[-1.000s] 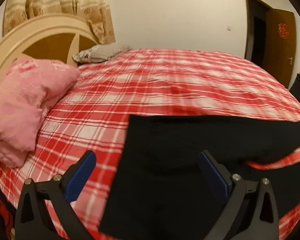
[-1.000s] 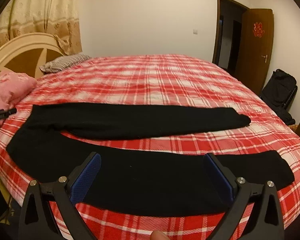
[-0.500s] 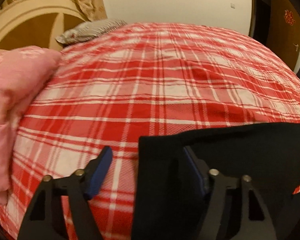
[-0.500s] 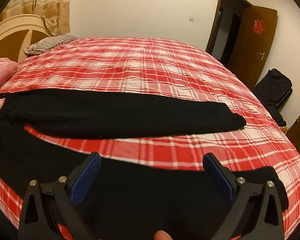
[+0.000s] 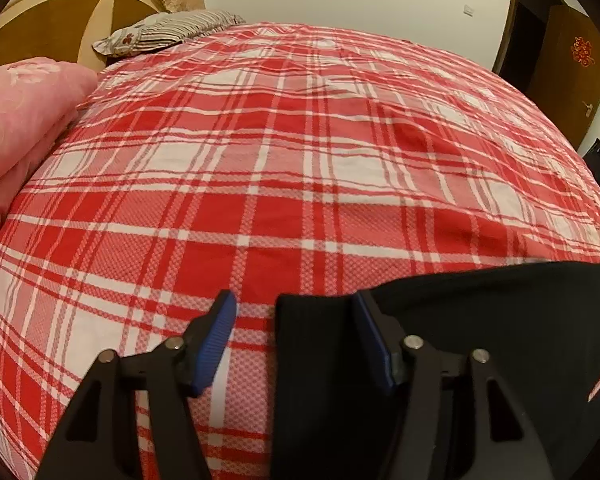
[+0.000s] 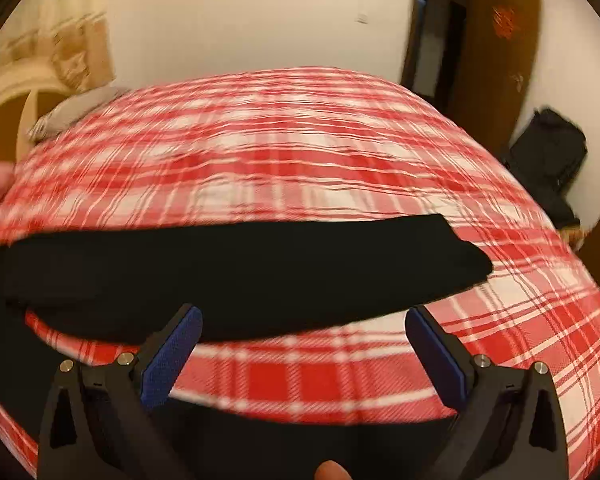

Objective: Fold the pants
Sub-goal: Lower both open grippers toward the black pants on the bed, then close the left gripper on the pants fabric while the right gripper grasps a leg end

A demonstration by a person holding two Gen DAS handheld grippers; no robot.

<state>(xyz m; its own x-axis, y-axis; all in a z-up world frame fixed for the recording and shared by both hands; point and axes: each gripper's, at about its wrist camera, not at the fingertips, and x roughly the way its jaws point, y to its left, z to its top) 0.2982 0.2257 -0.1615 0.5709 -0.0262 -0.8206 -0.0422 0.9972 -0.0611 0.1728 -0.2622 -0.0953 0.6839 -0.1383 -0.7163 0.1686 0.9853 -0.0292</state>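
Matt black cloth is seen in the pants (image 6: 236, 268). Woven red-and-white plaid cloth is shown by the bedsheet (image 5: 300, 168). At ten o'clock, soft pink fabric forms the pillow (image 5: 24, 120); glossy wood is seen in the headboard (image 5: 60, 12).

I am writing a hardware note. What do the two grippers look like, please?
The left gripper and right gripper look the same: black angular plastic frames with triangular cut-outs, silver round pin heads at the joints, and flat blue textured pads on the fingers. No cables, markings or sleeves show.
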